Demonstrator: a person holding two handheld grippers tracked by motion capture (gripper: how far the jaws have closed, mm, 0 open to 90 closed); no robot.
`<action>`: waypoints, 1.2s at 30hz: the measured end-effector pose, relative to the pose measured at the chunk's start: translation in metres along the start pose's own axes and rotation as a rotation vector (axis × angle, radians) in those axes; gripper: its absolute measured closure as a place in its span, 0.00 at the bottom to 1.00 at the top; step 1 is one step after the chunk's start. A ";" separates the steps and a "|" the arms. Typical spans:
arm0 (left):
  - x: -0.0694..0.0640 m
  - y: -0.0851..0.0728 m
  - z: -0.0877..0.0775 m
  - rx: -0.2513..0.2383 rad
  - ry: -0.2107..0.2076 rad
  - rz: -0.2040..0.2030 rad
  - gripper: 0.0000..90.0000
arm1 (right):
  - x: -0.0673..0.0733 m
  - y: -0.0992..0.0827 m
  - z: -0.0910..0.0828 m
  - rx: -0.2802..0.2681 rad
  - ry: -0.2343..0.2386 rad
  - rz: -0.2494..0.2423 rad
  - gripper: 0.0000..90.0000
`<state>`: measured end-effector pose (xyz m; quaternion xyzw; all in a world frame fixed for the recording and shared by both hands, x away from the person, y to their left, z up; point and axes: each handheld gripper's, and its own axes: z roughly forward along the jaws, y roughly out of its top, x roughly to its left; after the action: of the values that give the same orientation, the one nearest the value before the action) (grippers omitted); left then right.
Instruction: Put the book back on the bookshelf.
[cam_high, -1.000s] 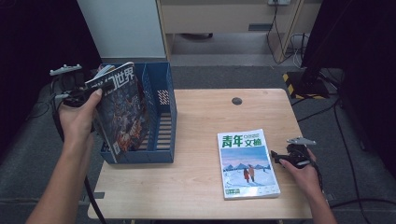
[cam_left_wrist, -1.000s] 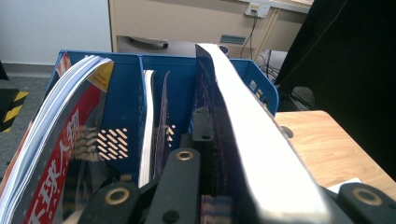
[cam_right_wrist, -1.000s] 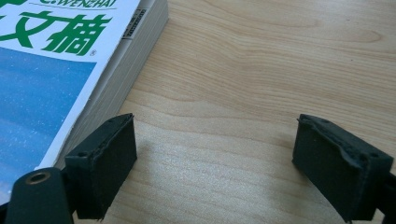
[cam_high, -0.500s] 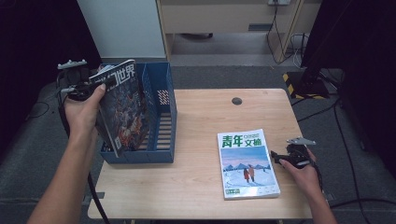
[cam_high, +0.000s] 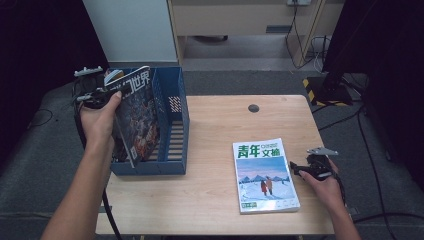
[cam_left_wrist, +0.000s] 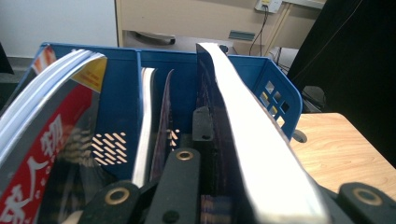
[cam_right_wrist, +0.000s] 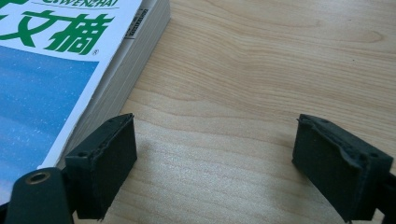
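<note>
While my left gripper (cam_high: 102, 95) clamps the magazine (cam_high: 135, 117) over the blue rack (cam_high: 175, 125) and my right gripper (cam_right_wrist: 219, 163) gapes empty, the floppy pages could snag a divider.

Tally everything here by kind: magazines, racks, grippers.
Magazines: at least 4: dark magazine held, green magazine lying flat, red magazine and thin magazine in the rack
Blue rack: 1
Grippers: 2: left gripper, right gripper
Total: at least 7
</note>
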<state>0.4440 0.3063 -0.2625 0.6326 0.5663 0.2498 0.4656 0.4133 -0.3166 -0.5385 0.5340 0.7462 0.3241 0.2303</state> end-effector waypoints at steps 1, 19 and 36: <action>-0.002 0.000 0.001 0.000 -0.002 0.002 0.91 | 0.000 0.000 0.000 0.000 0.000 0.000 0.15; -0.015 -0.004 0.011 0.001 -0.003 0.020 0.91 | 0.000 0.000 0.000 0.000 0.001 0.000 0.15; -0.012 -0.009 0.016 -0.013 0.012 0.037 0.91 | 0.000 0.000 0.000 0.000 0.002 -0.001 0.15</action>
<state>0.4500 0.2894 -0.2752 0.6384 0.5557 0.2657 0.4615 0.4133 -0.3167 -0.5385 0.5334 0.7466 0.3245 0.2297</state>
